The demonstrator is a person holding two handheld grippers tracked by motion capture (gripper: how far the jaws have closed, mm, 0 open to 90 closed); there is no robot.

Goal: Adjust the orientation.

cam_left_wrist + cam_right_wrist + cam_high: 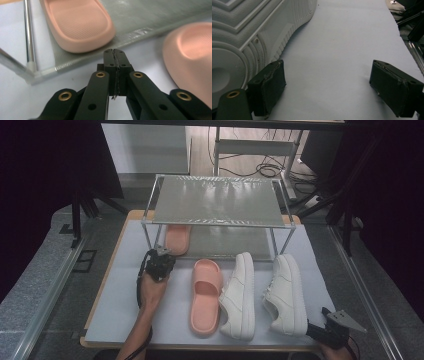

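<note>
My right gripper (327, 326) sits at the near right corner of the counter (115, 310), jaws spread wide and holding nothing. In the right gripper view, one pad (268, 86) rests just beside the heel of the right-hand white sneaker (249, 32); whether it touches the sole I cannot tell. The other pad stands well apart over bare counter.

Judgement on the step in hand: this sneaker appears next for the rack. To do it well, I should bring the spread jaws across the heel collar, not the ribbed sole, close firmly before lifting, and keep the shoe level so its toe clears the rack's front rail.

Farther in, the second white sneaker (239, 296) and the pink slide (205, 296) lie side by side on the counter, toes toward the rack, apart from each other and untouched.

My left gripper (159, 262) is at the rack's near left corner, jaws pressed fully together and gripping nothing. In the left gripper view, their tips sit just short of the other pink slide (77, 25), which lies on the lower shelf (160, 17) of the two-tier metal rack (217, 200), beside the corner post (29, 37). That slide looks placed. The left jaws should back straight out, clear of the post.
</note>
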